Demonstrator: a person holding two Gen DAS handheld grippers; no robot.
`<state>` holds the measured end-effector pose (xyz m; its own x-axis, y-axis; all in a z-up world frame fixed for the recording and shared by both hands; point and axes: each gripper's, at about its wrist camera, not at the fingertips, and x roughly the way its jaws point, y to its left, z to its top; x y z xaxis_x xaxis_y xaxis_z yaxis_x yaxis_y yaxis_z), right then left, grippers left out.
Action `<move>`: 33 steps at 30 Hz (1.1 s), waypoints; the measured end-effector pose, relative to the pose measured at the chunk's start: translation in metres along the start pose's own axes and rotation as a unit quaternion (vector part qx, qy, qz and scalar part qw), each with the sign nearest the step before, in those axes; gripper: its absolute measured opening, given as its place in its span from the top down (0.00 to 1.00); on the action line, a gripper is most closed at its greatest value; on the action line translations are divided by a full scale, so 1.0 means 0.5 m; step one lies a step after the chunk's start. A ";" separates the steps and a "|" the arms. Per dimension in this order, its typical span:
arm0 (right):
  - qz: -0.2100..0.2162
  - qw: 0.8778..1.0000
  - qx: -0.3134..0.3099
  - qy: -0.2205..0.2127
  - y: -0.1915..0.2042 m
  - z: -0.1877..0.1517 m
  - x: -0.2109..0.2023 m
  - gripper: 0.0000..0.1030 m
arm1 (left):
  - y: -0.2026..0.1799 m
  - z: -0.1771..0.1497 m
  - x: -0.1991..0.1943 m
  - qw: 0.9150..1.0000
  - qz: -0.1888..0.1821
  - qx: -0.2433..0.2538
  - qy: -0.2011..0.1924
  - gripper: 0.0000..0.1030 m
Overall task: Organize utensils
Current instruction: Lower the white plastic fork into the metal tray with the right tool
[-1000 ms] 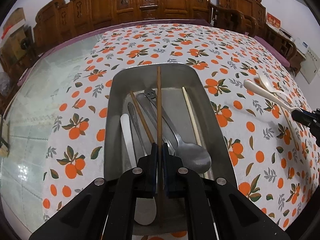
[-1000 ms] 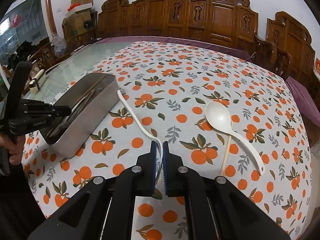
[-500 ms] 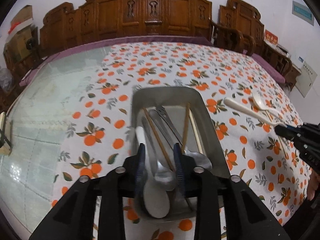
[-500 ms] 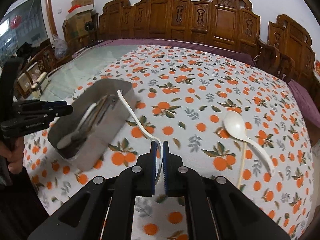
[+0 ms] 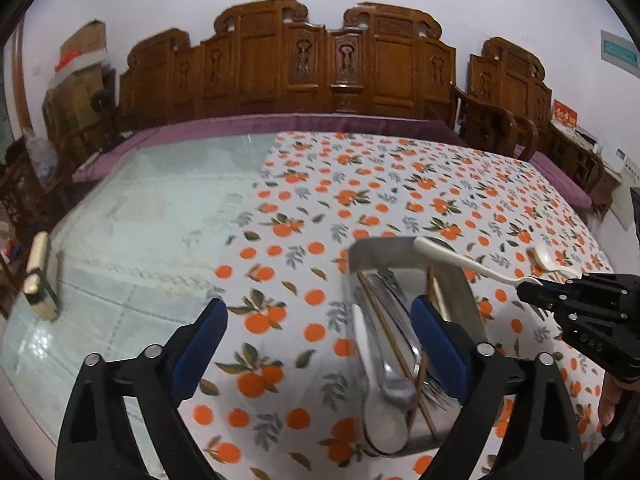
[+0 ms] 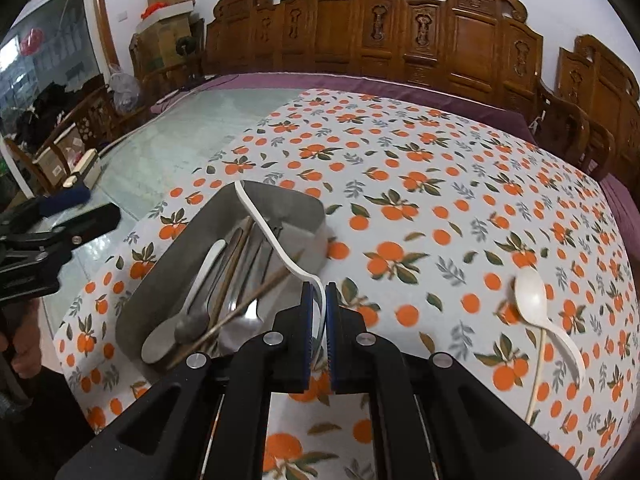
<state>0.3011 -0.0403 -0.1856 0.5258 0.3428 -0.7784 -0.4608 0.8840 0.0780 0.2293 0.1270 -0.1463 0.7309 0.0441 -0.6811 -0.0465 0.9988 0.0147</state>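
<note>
Utensils counted: one metal tray (image 6: 160, 276) at 9 o'clock of the right gripper (image 6: 319, 292), one white spoon (image 6: 532, 300) and one pale chopstick (image 6: 538, 376) at 3 o'clock on the tablecloth (image 6: 420, 152). Right gripper clamps a white ladle (image 6: 264, 224) over the tray. Left gripper (image 5: 320, 344) jaws are opening, nothing between them.

- The metal tray (image 6: 160, 280) is crowded with spoons and sticks, leaving little room.
- The cloth (image 6: 440, 184) past it looks bare.
- A white spoon (image 6: 532, 300) lies far right.
</note>
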 end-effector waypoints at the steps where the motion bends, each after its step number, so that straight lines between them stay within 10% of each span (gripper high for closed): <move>1: -0.002 1.000 -0.005 0.002 0.007 0.004 0.006 0.93 | 0.005 0.002 -0.003 1.000 0.000 -0.001 -0.004 0.11; 19: -0.058 0.994 -0.080 0.047 0.098 0.052 0.099 0.93 | 0.053 0.012 -0.004 1.000 0.006 -0.029 -0.008 0.10; 33: 0.093 0.994 0.003 0.054 0.104 0.018 0.089 0.79 | 0.053 0.014 -0.008 0.999 -0.001 -0.033 -0.009 0.10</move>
<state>0.3067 0.0238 -0.2106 0.3521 0.4646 -0.8126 -0.5379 0.8109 0.2305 0.2298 0.1535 -0.1380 0.7437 0.0437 -0.6670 -0.0900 0.9953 -0.0352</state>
